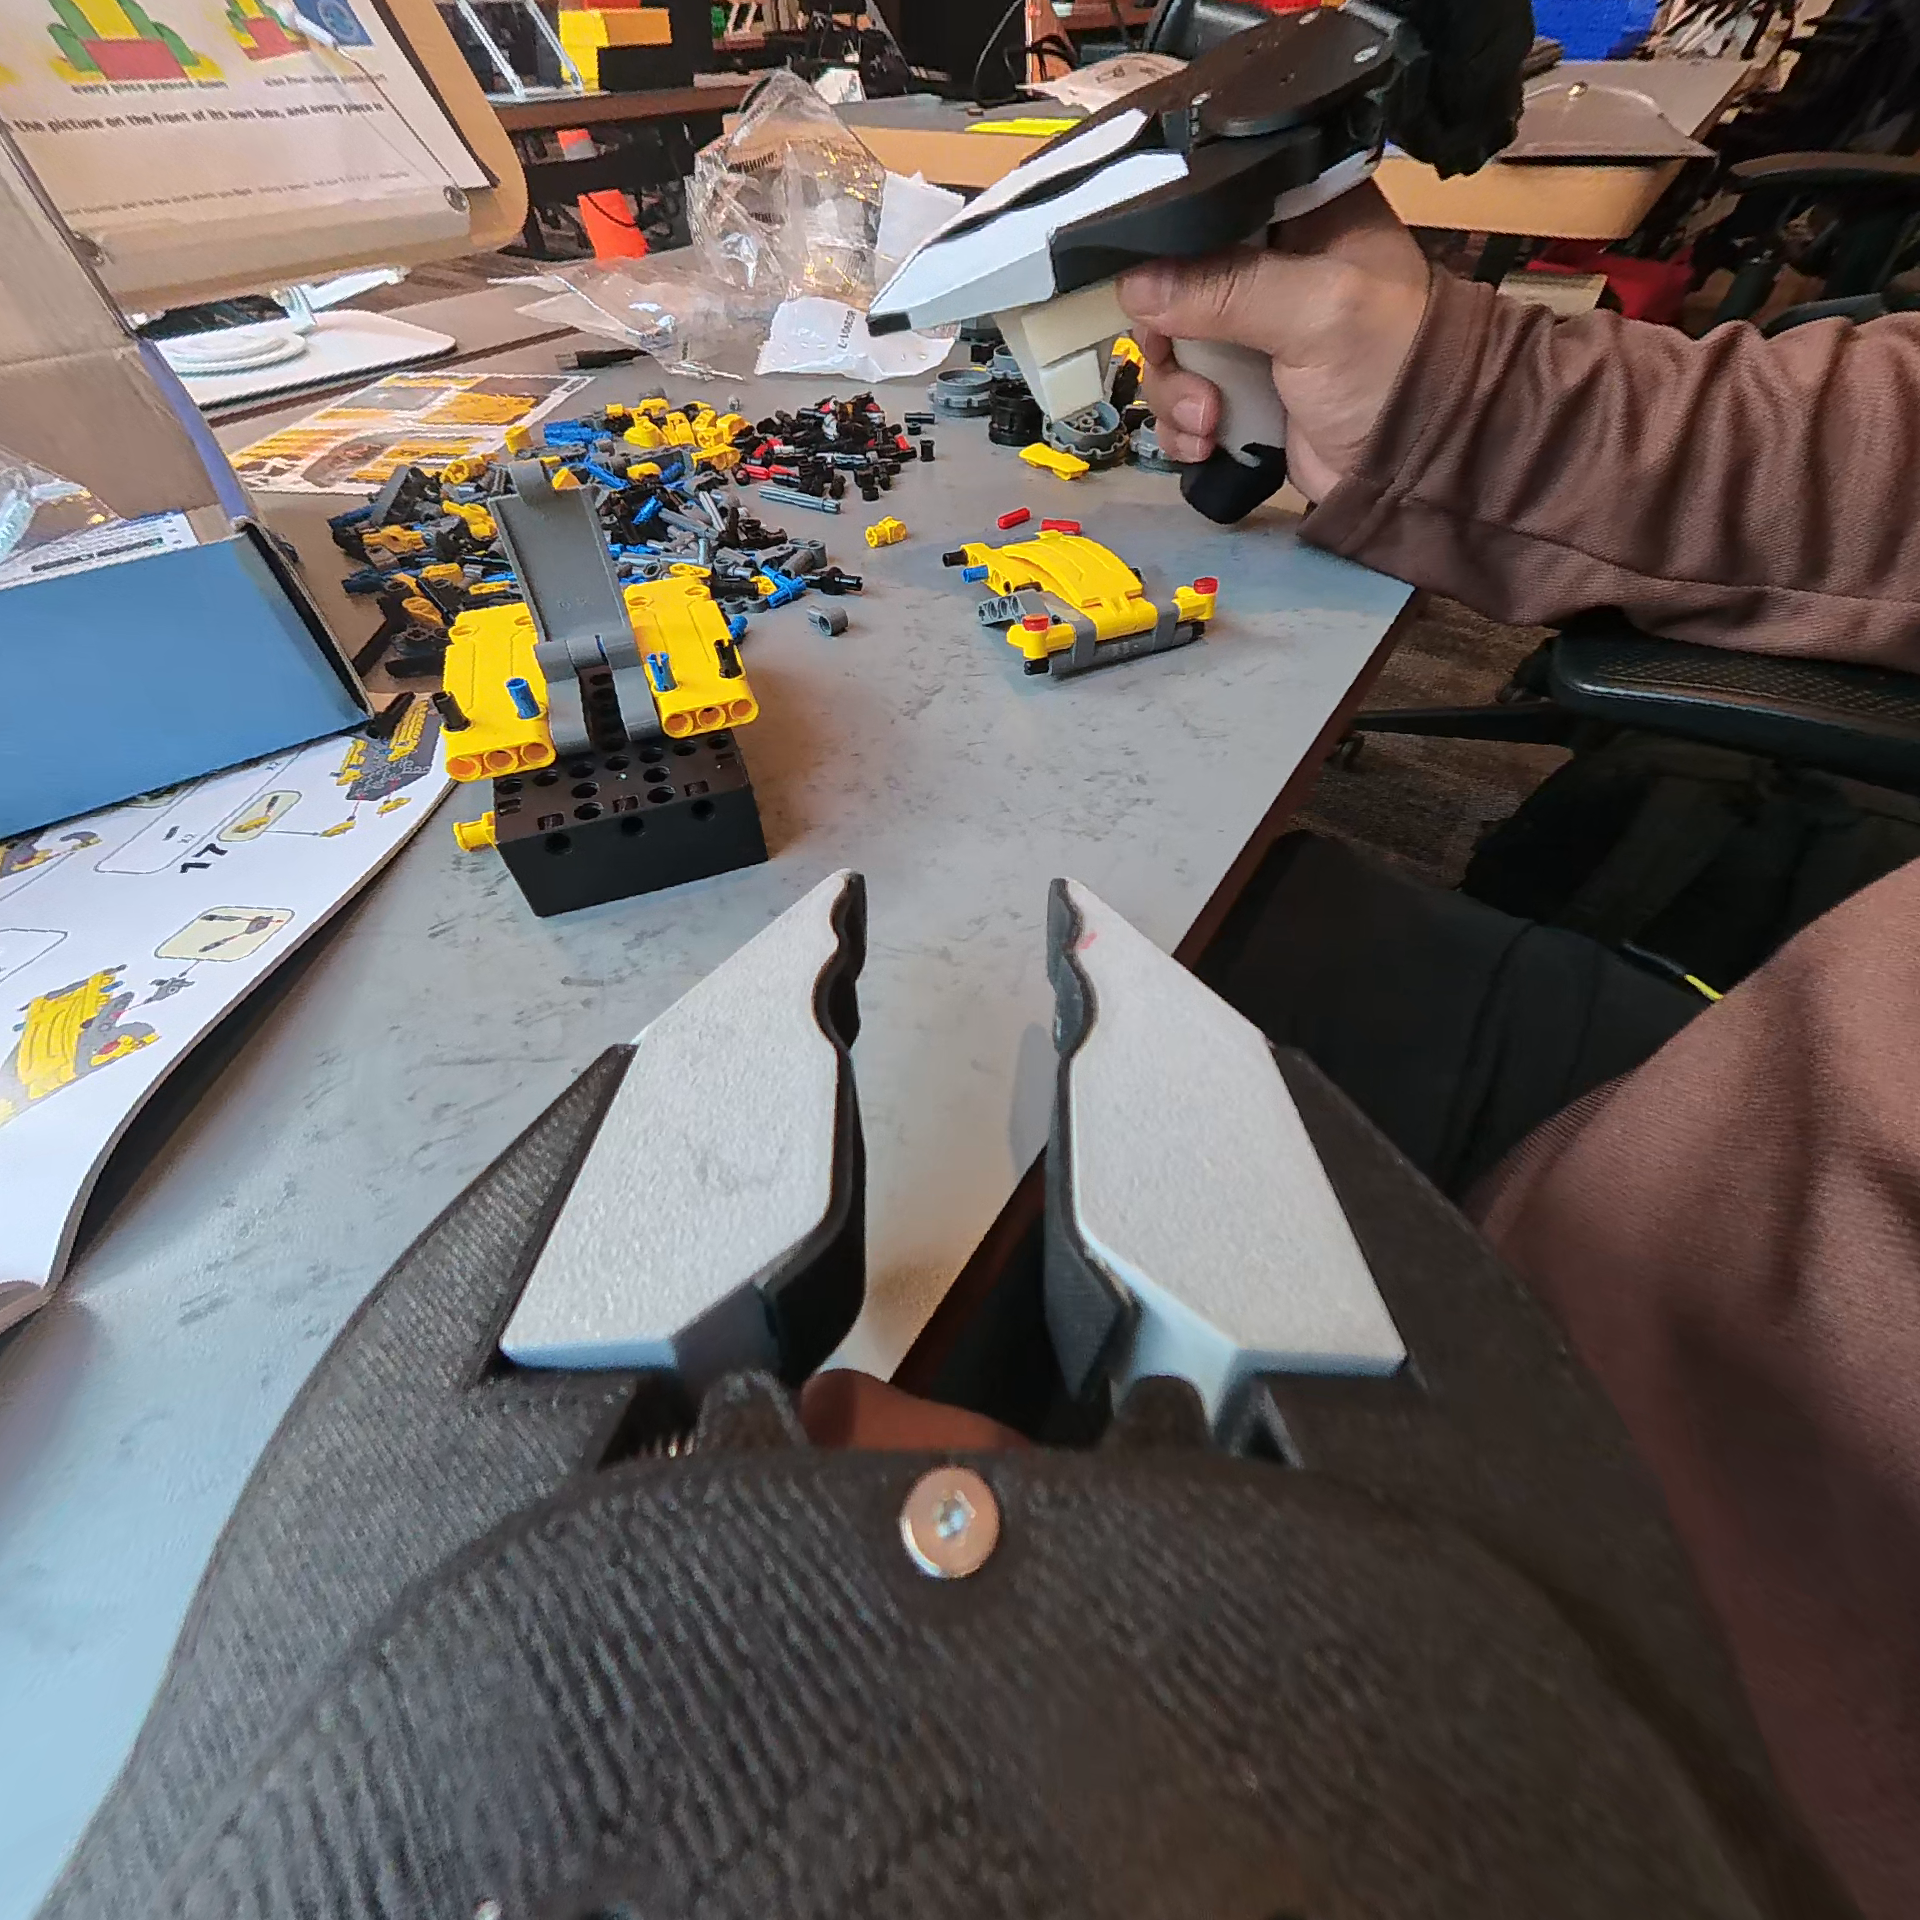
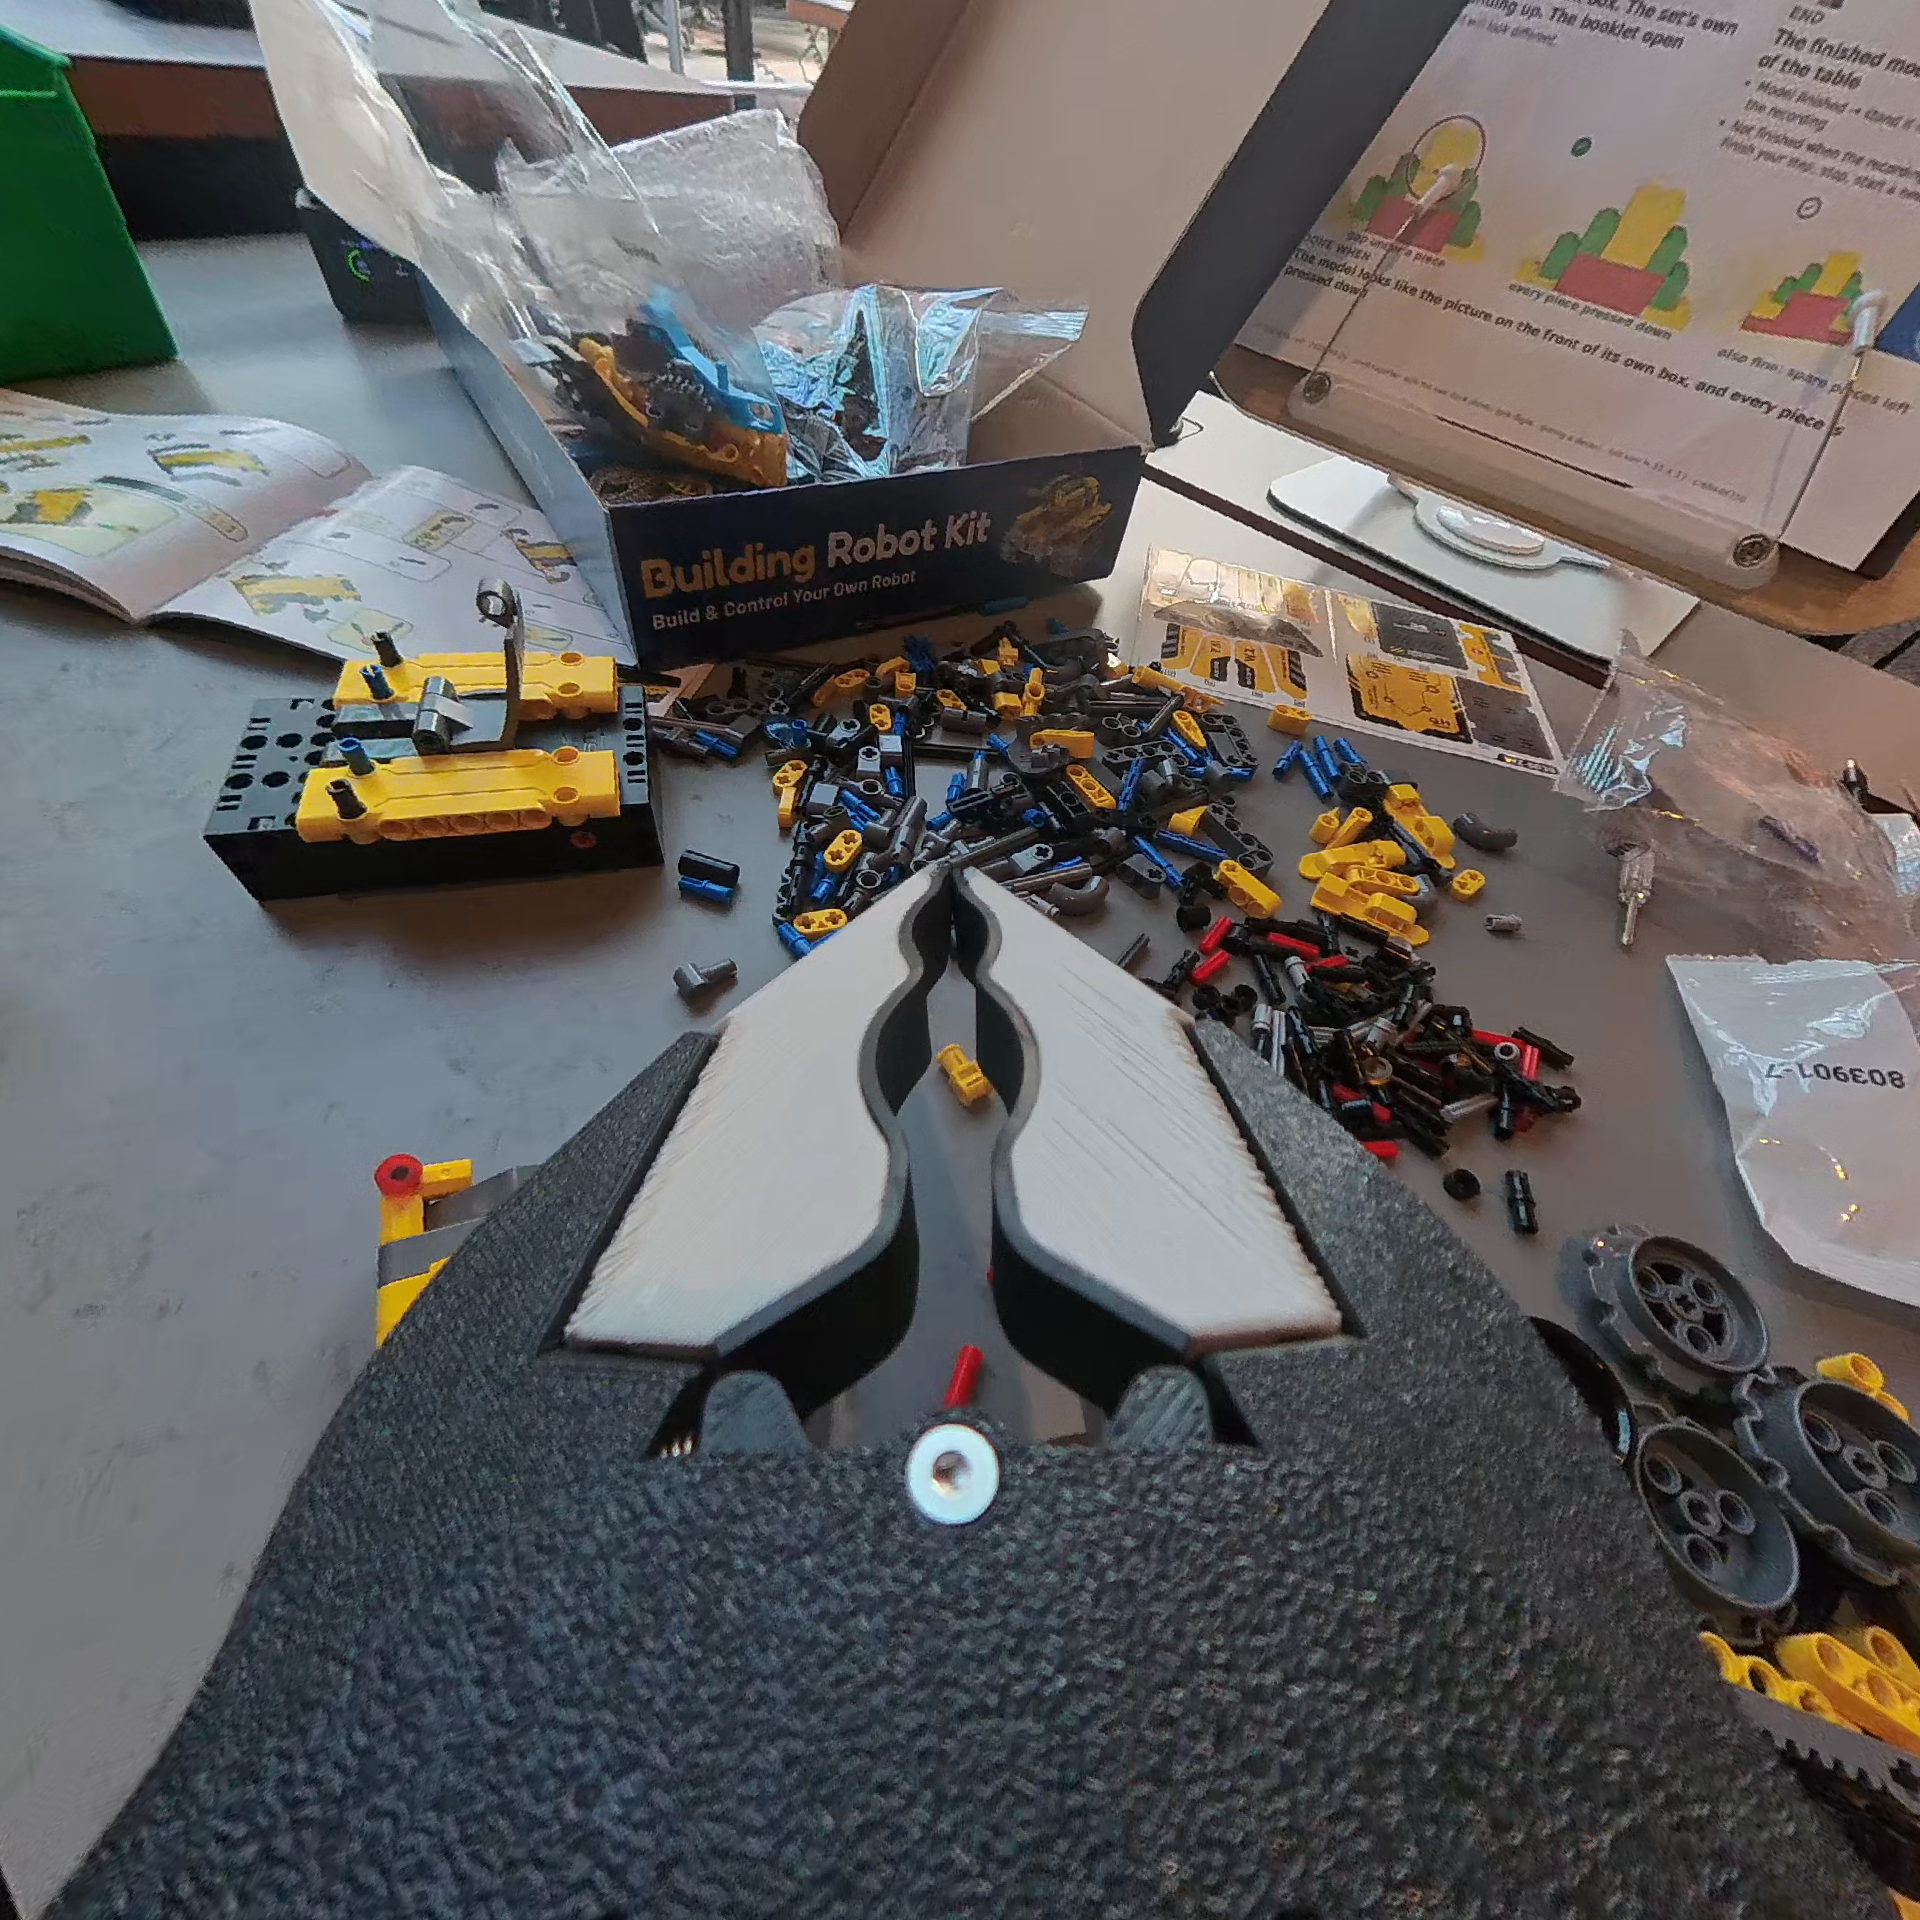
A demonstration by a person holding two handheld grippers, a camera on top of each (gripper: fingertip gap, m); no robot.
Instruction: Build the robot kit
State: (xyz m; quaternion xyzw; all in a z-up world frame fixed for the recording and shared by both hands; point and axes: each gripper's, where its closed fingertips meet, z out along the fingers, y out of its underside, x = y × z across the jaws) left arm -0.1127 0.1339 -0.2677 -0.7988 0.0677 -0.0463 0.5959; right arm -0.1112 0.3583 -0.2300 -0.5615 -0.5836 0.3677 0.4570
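The grey worktop (image 1: 935,790) fills both views. In the right wrist view an open cardboard kit box (image 2: 862,561) sits at upper centre, bags of parts inside. At centre left stands a black block with yellow beams (image 2: 436,790), judged rigid and easiest to take by its long flat sides. The loose pile of small pins and connectors (image 2: 1091,810) at centre looks light, hard and apt to slip or roll.

The left hand-held gripper (image 1: 956,935), low in its own view, gapes empty over bare worktop. The right hand-held gripper (image 2: 951,883) has its tips nearly touching, holding nothing, just above the pile; a small yellow connector (image 2: 964,1075) lies on the worktop beneath its fingers.
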